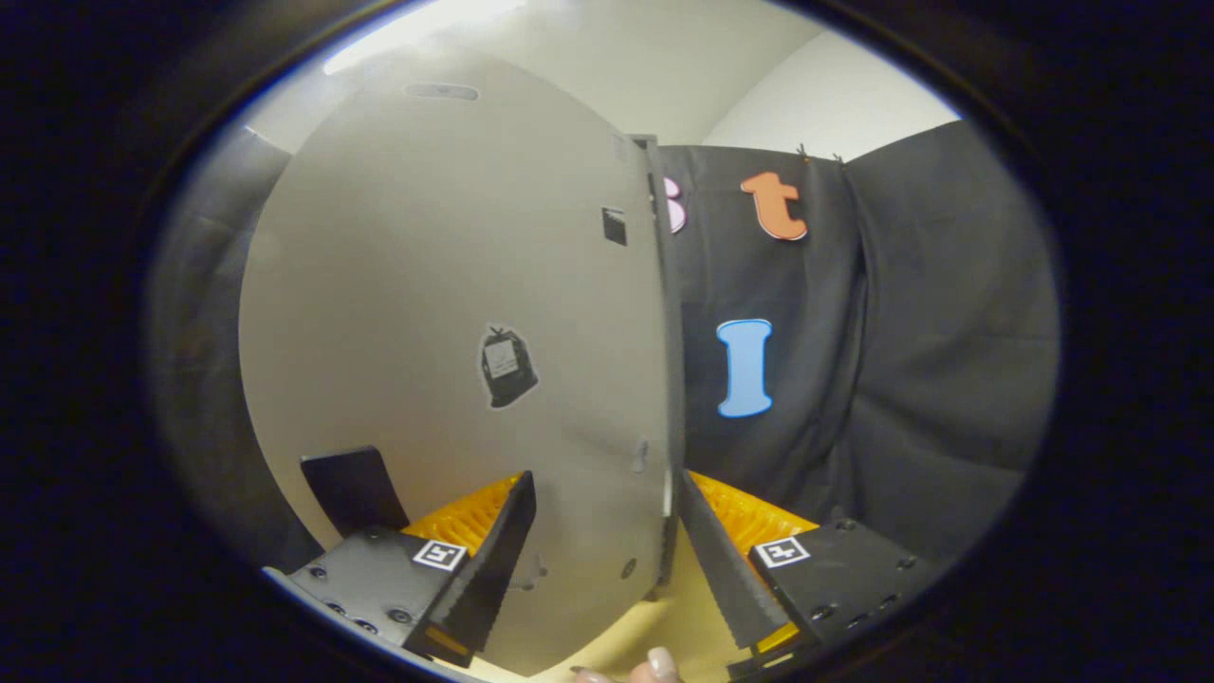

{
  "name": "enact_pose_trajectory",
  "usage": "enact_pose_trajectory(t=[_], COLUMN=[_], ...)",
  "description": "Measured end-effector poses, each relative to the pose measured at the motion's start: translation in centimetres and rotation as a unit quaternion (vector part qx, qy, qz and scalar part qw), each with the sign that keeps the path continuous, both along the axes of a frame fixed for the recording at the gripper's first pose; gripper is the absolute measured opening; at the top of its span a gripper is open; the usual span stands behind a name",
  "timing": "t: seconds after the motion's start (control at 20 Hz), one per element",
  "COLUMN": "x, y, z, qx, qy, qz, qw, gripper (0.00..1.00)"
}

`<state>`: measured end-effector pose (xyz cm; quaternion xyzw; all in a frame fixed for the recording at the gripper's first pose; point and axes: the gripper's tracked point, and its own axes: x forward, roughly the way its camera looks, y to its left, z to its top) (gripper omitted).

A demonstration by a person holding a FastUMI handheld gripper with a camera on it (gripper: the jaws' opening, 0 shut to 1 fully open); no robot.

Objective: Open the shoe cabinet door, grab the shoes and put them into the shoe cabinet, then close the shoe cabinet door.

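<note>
The grey shoe cabinet door stands swung out right in front of me, its broad face turned my way and its free edge running top to bottom. My gripper is open and straddles that edge low down. The left finger lies in front of the door's face. The right finger sits just past the edge, close against it. A dark sticker marks the middle of the door. No shoes are in sight.
The booth's black cloth wall hangs beyond the door edge. A black block sits low on the door beside the left finger. A pale yellowish surface lies below the fingers, with a person's fingertip at its near end.
</note>
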<state>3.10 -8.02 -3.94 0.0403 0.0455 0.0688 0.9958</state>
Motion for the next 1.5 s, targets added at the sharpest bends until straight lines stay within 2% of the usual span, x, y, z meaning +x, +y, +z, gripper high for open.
enact_pose_trajectory(t=[0.3, 0.5, 1.5], x=[3.7, 5.3, 11.9], y=[9.2, 13.2, 17.2], z=[-0.4, -0.7, -1.8], qx=[-0.02, -0.045, -0.011], qy=[-0.01, -0.018, -0.021], qz=[0.062, 0.076, 0.065], qw=[0.998, 0.996, 0.998], gripper=[0.94, 0.94, 0.94])
